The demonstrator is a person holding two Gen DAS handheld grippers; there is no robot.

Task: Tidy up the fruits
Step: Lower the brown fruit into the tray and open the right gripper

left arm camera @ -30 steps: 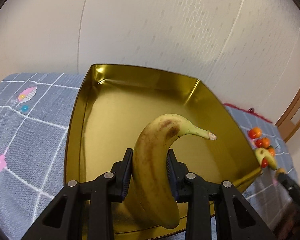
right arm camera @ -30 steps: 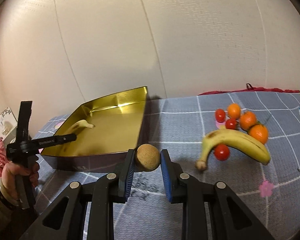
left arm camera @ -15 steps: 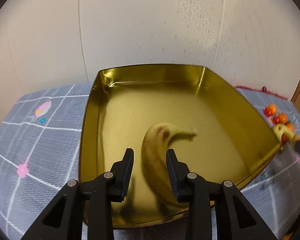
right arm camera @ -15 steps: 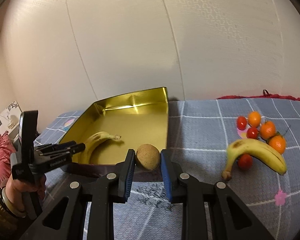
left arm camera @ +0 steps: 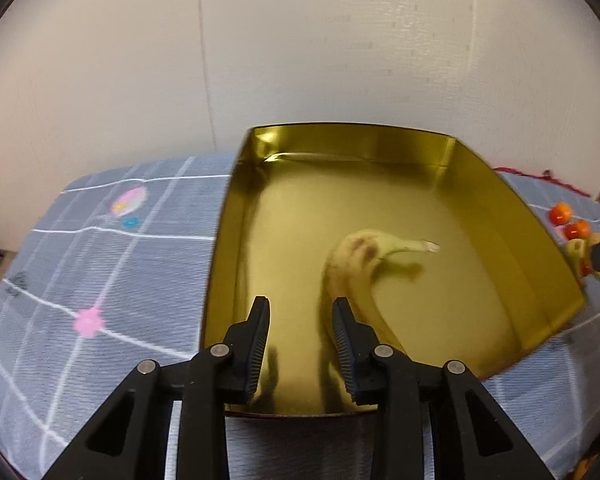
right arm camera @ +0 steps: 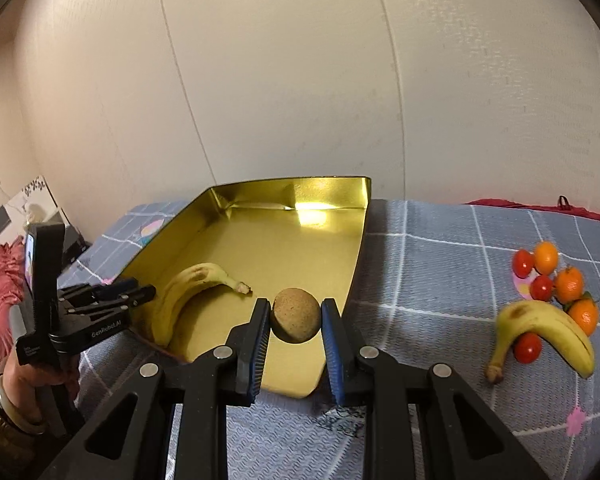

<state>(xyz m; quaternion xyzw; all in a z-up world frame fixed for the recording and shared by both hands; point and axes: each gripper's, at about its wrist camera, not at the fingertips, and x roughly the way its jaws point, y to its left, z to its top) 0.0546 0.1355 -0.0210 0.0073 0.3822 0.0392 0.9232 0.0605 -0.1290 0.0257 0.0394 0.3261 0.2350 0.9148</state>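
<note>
Carrying: right gripper (right arm camera: 295, 322) pinches brown round fruit (right arm camera: 295, 321) above gold tray (right arm camera: 260, 188).
Advice: lower beside banana (right arm camera: 188, 300) before releasing.
Left gripper (left arm camera: 300, 322): jaws apart, empty.

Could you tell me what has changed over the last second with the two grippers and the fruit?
The left gripper let go of the spotted yellow banana, which now lies in the gold metal tray, and drew back empty. The right gripper, still clamped on the round brown fruit, carried it over the tray. The other banana, tomatoes and oranges stayed on the blue checked cloth.
</note>
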